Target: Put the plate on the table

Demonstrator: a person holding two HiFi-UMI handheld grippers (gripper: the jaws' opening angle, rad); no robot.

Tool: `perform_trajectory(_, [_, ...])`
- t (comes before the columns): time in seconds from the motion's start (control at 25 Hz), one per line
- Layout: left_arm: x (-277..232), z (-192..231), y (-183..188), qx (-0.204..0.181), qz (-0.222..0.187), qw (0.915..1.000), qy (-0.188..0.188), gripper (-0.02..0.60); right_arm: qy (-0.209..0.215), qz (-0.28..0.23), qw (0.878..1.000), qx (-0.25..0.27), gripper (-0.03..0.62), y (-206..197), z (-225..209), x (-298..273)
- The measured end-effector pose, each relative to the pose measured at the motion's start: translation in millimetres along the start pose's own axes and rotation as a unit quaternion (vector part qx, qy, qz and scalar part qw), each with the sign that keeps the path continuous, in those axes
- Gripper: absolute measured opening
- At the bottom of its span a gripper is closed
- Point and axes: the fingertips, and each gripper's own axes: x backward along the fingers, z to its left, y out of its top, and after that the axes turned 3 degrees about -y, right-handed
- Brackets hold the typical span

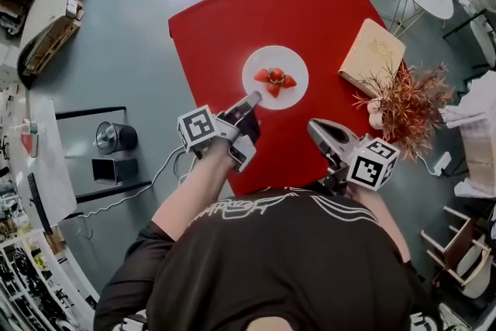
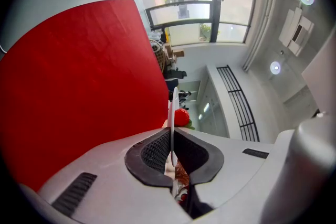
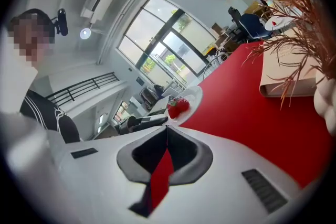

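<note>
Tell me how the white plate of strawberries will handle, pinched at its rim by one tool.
Probably stiff: the plate looks thin and rigid, edge-on in the left tool. Gripped only at the rim, it may tip or slip. The loose strawberries could roll if it tilts.

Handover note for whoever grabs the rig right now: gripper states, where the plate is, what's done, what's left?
Left gripper: shut on the near rim of the plate, which carries strawberries.
Right gripper: shut, empty, near the front edge of the red table.
Plate: over the table's middle; can't tell if it rests on it.
Done: plate is at its spot.
Left: seat it if needed, release, back off.
</note>
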Motion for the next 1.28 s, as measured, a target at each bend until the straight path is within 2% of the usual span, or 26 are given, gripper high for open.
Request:
perform_trajectory(0.48, [-17.6, 74.8, 11.8, 0.016, 0.007, 0.9969, 0.077, 0.018, -0.007, 0.024, 1.0, -0.007, 0.007, -17.6, -17.1, -15.6])
perform_trajectory(0.76, [-19.8, 88.8, 16.8, 0.011, 0.006, 0.9947, 0.102, 0.018, -0.006, 0.033, 0.999, -0.016, 0.008, -33.1, -22.1, -20.0])
perform_trajectory(1.12, [-19.0, 93.2, 18.1, 0.012, 0.006, 0.9932, 0.115, 0.019, -0.01, 0.033, 0.999, -0.021, 0.008, -36.7, -23.0, -22.4])
perform_trajectory(1.28, [-22.0, 93.2, 16.2, 0.008, 0.016, 0.9932, 0.115, 0.108, -0.011, 0.036, 0.999, -0.016, 0.008, -37.1, -23.0, -23.1])
